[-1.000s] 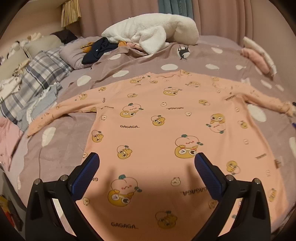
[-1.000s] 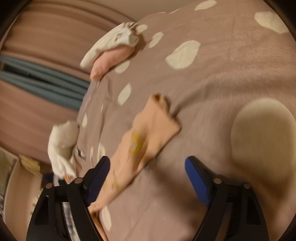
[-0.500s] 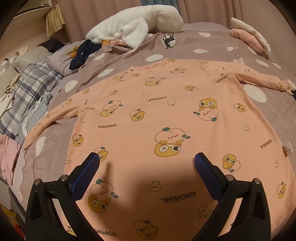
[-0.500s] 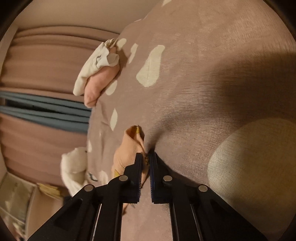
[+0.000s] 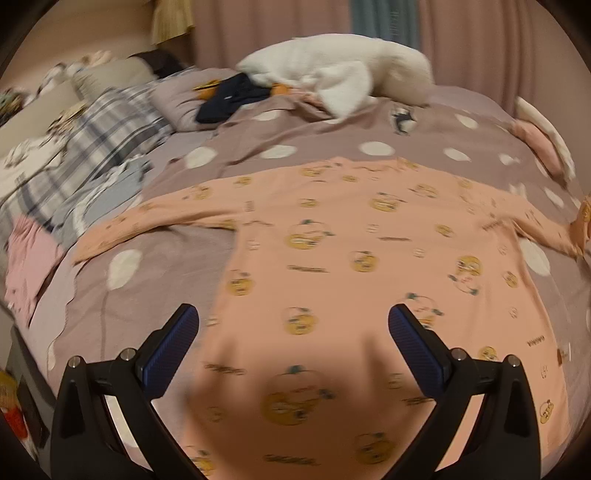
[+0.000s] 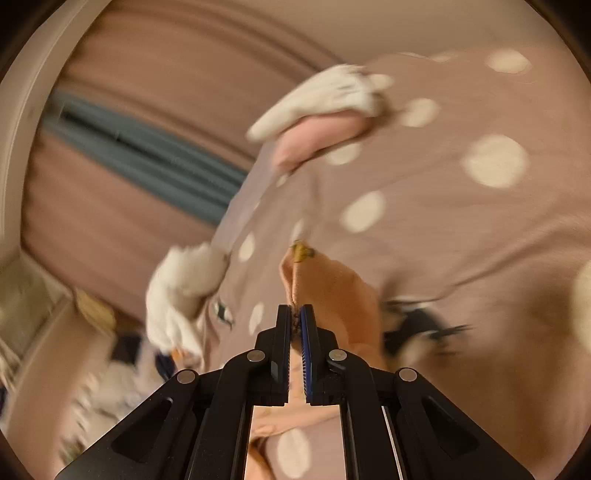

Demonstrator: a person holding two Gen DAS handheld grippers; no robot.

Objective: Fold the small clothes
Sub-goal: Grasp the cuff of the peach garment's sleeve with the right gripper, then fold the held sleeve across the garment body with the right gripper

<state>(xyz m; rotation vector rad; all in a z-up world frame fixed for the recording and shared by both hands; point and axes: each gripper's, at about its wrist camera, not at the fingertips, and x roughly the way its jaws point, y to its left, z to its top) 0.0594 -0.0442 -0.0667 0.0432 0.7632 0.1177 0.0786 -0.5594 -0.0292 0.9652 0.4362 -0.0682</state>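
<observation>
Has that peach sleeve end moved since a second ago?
Yes. The sleeve lay flat on the dotted cover then; now it is lifted off it, pinched in the shut right gripper.

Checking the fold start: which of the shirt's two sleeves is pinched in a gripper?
The sleeve end clamped in the right gripper; the other sleeve lies flat, ungripped.

1. A mauve bedspread (image 5: 155,295) with cream dots covers the bed.
2. A white fleece blanket (image 5: 332,74) lies bunched at the far edge, a dark navy garment (image 5: 229,101) just beside it.
3. Plaid fabric (image 5: 96,147) and a pink cloth (image 5: 26,266) lie at left.
4. Pink curtains (image 5: 277,29) hang behind.
</observation>
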